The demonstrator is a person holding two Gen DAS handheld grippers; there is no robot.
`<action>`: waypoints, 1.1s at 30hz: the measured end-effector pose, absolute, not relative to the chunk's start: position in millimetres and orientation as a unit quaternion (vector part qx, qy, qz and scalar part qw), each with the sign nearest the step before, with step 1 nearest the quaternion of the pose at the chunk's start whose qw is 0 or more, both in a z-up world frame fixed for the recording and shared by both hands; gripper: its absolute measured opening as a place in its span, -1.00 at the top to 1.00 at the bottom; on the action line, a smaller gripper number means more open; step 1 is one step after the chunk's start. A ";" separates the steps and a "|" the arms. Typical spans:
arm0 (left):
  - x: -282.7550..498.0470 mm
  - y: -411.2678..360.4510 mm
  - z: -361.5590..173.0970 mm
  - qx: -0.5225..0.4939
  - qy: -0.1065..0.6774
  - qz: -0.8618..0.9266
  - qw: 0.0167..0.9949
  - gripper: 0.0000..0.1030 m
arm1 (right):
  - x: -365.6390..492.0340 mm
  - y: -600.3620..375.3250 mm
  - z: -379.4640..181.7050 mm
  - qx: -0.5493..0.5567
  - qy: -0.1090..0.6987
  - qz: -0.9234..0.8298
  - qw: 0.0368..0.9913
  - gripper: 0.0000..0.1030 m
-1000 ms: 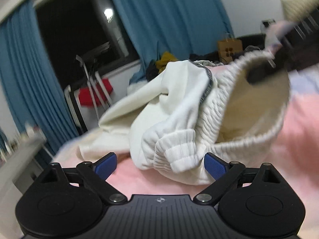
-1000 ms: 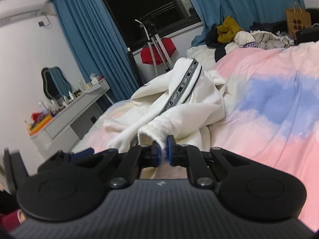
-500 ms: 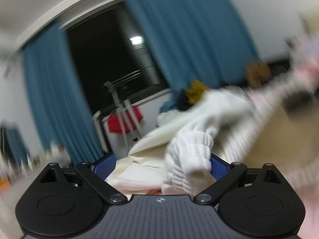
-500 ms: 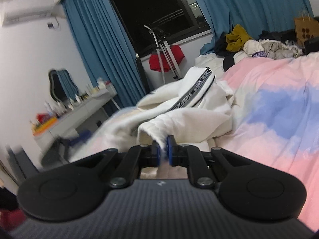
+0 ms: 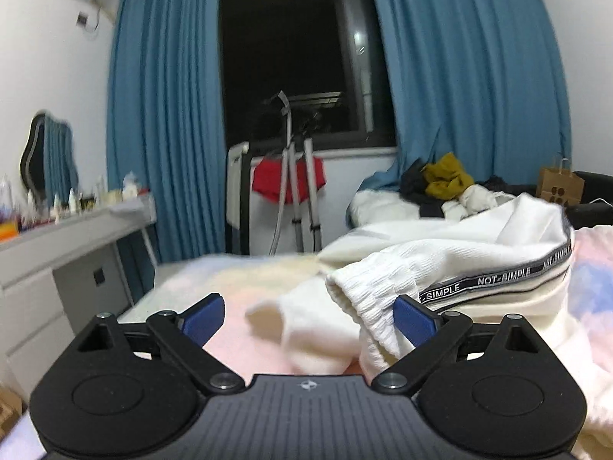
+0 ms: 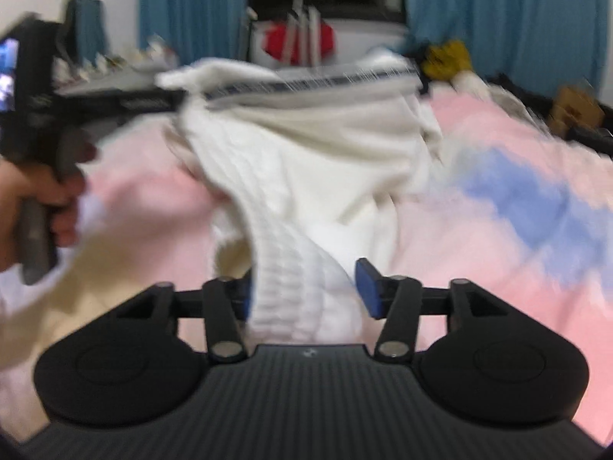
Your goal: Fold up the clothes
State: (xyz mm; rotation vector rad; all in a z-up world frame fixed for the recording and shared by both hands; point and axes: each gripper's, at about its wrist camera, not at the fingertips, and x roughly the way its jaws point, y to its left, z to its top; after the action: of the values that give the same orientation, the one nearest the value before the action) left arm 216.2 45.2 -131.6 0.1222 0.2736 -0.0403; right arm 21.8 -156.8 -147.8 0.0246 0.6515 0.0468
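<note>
A white garment with a black lettered stripe lies bunched on the bed. My left gripper is open wide. The garment's ribbed cuff rests against its right finger, and no pad presses it. In the blurred right wrist view the garment hangs lifted from the tip of the left gripper, which a person's hand holds. The jaws of my right gripper are opening. A ribbed band of the garment lies loosely between its pads.
The pink and blue bedcover spreads to the right. A dressing table with bottles and a mirror stands at the left. A rack with a red garment, a clothes pile and a paper bag line the window wall.
My right gripper was shut on the white cuff and now stands open around it, tipped lower toward the bed. My left gripper has swung sideways, and the cuff now lies by its right finger.
</note>
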 end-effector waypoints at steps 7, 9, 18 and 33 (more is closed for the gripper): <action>201.7 86.0 -145.2 0.036 0.152 -0.020 0.988 -0.83 | 16.5 -165.4 -156.7 0.109 0.338 -0.007 0.935 0.46; 192.8 88.4 -143.6 0.044 0.150 -0.029 0.987 -0.79 | 13.1 -165.1 -142.5 0.108 0.307 -0.002 0.946 0.54; 97.9 75.1 -117.5 0.132 0.068 -0.158 0.976 -0.98 | 9.6 -209.6 -85.9 0.193 0.225 0.045 0.954 0.57; 118.1 -58.9 -171.4 0.290 0.071 -0.083 0.951 -1.00 | -7.1 -268.9 -76.7 0.212 0.204 0.080 0.952 0.58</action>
State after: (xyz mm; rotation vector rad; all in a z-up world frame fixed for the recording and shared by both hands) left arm 118.1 -58.9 -171.4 0.5902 0.1449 -0.1684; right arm -7.1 -268.9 -76.7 0.4308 0.4146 0.1616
